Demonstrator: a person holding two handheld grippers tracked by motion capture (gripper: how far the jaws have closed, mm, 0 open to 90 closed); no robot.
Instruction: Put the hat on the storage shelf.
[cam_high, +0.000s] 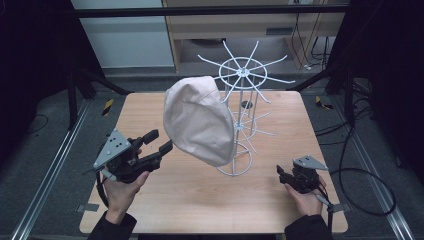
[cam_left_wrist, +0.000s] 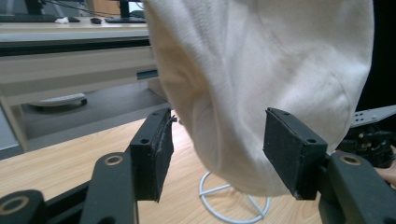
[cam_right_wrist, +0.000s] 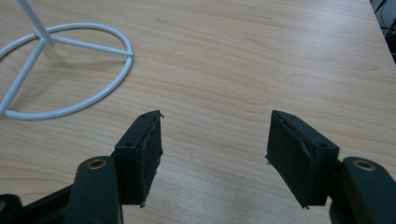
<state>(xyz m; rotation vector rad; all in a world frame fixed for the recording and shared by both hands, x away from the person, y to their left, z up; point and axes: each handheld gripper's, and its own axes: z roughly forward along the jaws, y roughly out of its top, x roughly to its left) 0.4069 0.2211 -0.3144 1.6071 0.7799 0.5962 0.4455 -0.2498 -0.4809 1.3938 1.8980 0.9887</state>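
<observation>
A cream cloth cap (cam_high: 200, 122) hangs on one arm of a white wire rack (cam_high: 245, 75) that stands on the wooden table (cam_high: 190, 200). My left gripper (cam_high: 160, 140) is open just left of the cap's lower edge and points at it. In the left gripper view the cap (cam_left_wrist: 261, 70) hangs between and just beyond the spread jaws of that gripper (cam_left_wrist: 217, 137), and the pads do not press on it. At the table's right front my right gripper (cam_high: 282, 175) rests low and open. Bare wood lies between its jaws (cam_right_wrist: 215, 135).
The rack's round wire base (cam_right_wrist: 93, 100) sits on the table left of the right gripper; it is also below the cap in the left gripper view (cam_left_wrist: 205, 196). Black frame bars and cables surround the table. A cabinet stands behind it.
</observation>
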